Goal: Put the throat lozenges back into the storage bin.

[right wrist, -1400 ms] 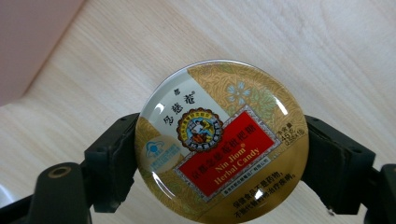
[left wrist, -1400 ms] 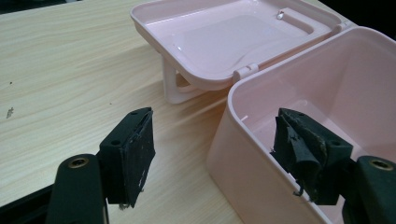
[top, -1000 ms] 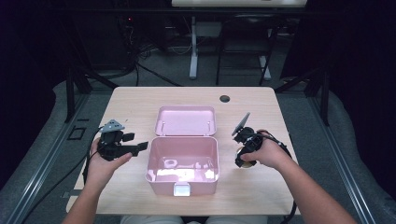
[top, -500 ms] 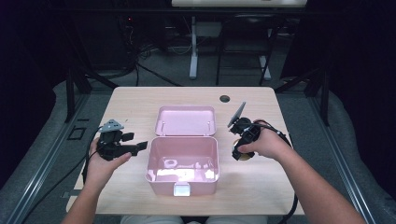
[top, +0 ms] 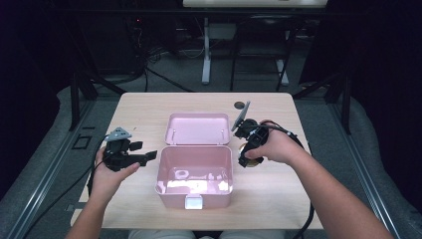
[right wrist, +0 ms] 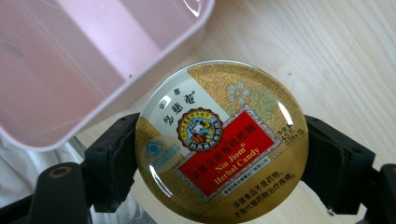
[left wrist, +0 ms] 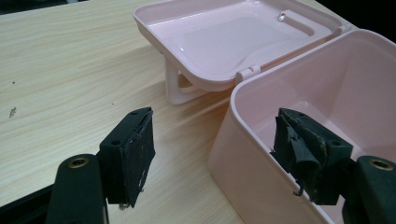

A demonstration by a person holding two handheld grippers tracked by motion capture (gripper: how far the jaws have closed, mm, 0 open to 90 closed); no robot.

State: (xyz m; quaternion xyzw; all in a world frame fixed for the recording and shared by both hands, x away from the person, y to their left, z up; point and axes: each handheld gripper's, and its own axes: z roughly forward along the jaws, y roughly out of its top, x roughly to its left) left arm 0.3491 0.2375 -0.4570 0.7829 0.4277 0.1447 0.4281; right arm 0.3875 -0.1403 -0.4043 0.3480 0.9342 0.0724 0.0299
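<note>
Round gold candy tin [right wrist: 222,142] is sitting clamped between the right gripper [right wrist: 219,158] jaws, one pad on each side of its rim, label face up toward the camera. Label is reading "Nin Jiom Herbal Candy" on a red band, with a floral gold pattern around it. In the high view the tin [top: 247,149] is showing as a small gold patch under the right hand [top: 271,147], just right of the pink box [top: 194,172], near its back right corner and off the box rim. Whether it is touching the table cannot be told.

The pink box is standing open in the middle of the table [top: 149,107]. Its lid [top: 198,128] is lying flipped back flat behind it, joined at the hinge, white latch [top: 193,201] on the front wall. Inside of the box is glaring with reflections; contents are too washed out to tell.

Right gripper [top: 247,144] is sitting beside the box's right wall, grey plate tilting up toward the lid.

Left gripper [top: 144,157] is hovering just left of the box, jaws spread wide and holding nothing. In the left gripper view its jaws [left wrist: 219,158] are straddling the box's near wall [left wrist: 243,154]: one pad over bare table outside, the other over the box interior, no contact visible.

Small dark round spot [top: 240,105] is sitting on the table behind the lid.
</note>
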